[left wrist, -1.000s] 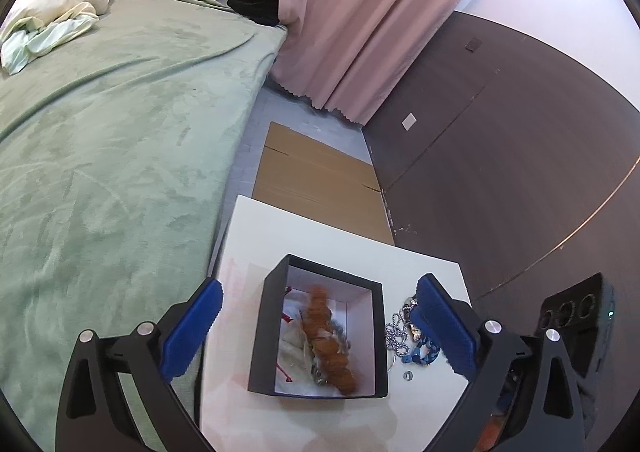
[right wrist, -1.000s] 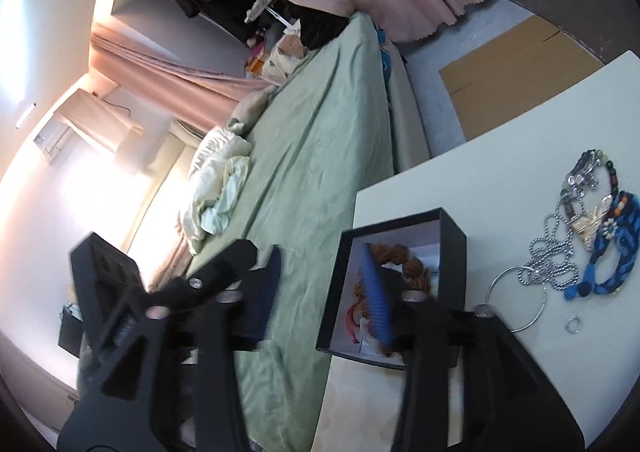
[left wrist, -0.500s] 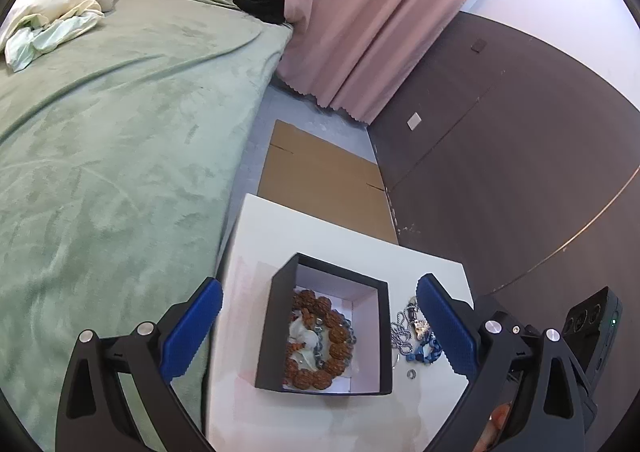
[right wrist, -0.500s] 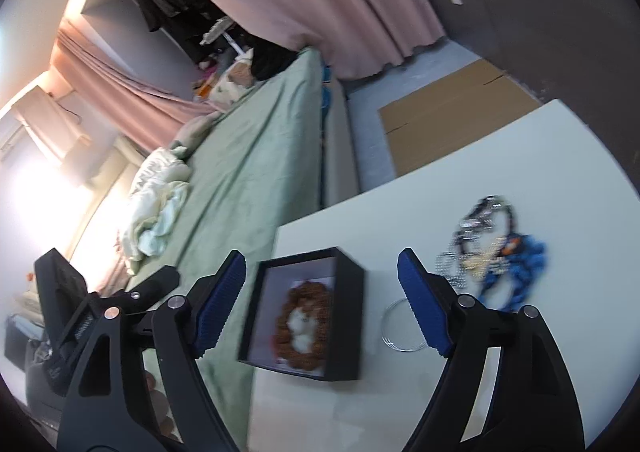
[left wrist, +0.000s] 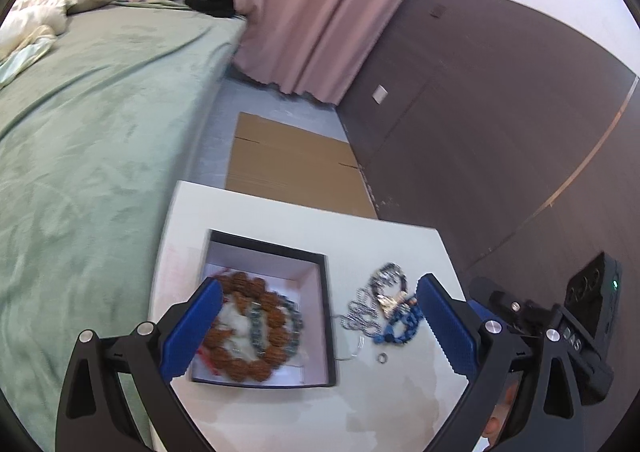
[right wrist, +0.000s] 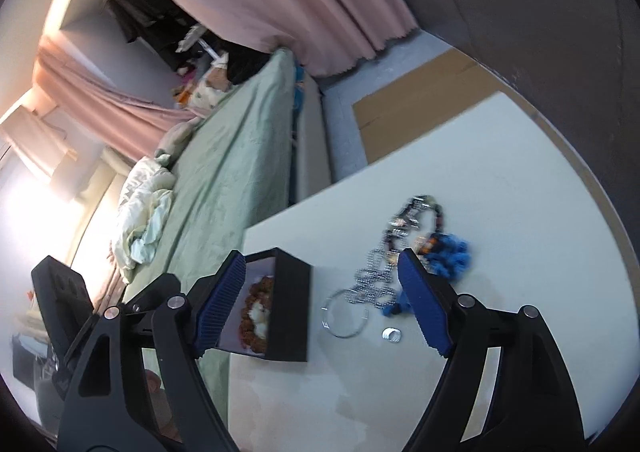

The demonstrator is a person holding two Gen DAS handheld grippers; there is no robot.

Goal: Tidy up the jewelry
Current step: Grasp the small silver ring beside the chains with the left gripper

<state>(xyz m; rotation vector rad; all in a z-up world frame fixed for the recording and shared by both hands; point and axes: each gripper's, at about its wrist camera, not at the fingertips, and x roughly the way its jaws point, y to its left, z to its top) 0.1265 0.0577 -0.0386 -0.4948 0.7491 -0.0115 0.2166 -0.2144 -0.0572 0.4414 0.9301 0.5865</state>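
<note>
Two fisheye views, one riding on each set of tongs, both tilted down at the white worktop [left wrist: 360,244].
The left view looks from close above the black box [left wrist: 326,316], facing the curtain and dark wall; the right view comes from further right, rolled sideways. Both share the box, the loose jewelry pile [right wrist: 404,252], the bed [right wrist: 240,156] and the cardboard on the floor.

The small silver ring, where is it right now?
The small silver ring lies loose on the white table, right of the black box, beside the thin wire hoop and below the blue bracelet.
</note>
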